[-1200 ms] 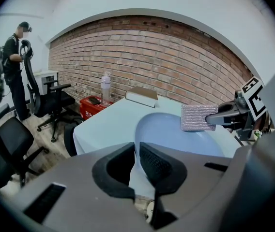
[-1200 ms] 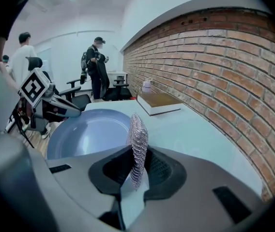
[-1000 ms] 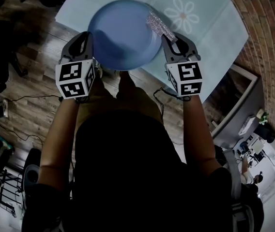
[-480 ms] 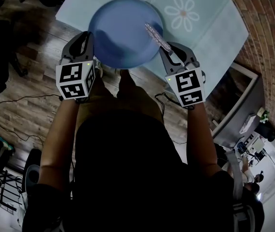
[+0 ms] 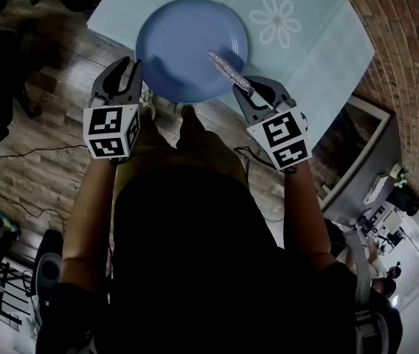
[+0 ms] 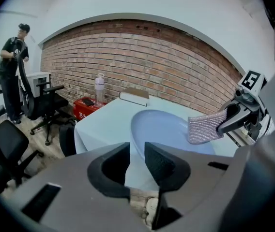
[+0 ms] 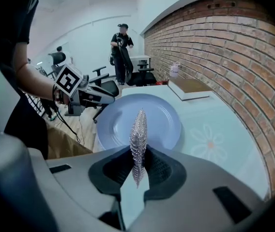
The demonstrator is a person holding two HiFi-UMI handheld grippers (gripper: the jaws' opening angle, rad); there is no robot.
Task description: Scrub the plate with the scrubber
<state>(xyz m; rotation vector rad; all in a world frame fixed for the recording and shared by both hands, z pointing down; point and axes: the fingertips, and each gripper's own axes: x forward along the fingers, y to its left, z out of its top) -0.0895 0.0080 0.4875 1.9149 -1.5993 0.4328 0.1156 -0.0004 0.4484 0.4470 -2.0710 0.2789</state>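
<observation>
A round blue plate (image 5: 184, 39) lies on the pale blue tablecloth (image 5: 320, 57). My right gripper (image 5: 250, 94) is shut on a silvery glittering scrubber (image 5: 226, 68), which reaches over the plate's near right part. In the left gripper view the scrubber (image 6: 205, 128) hangs just over the plate (image 6: 157, 127); contact is unclear. In the right gripper view the scrubber (image 7: 138, 134) stands edge-on between the jaws, with the plate (image 7: 164, 122) beyond. My left gripper (image 5: 123, 78) is open at the plate's near left, apart from its rim, with nothing between its jaws.
A white flower print (image 5: 277, 21) marks the cloth right of the plate. A book (image 7: 190, 86) and a bottle (image 7: 175, 69) sit at the table's far end by the brick wall. Office chairs (image 6: 40, 108), a red box (image 6: 86, 105) and a person (image 6: 12, 66) stand beyond.
The left gripper has let go of the plate's rim and drawn back. The plate now sits lower, on the cloth. The right gripper carried the scrubber leftward over the plate.
</observation>
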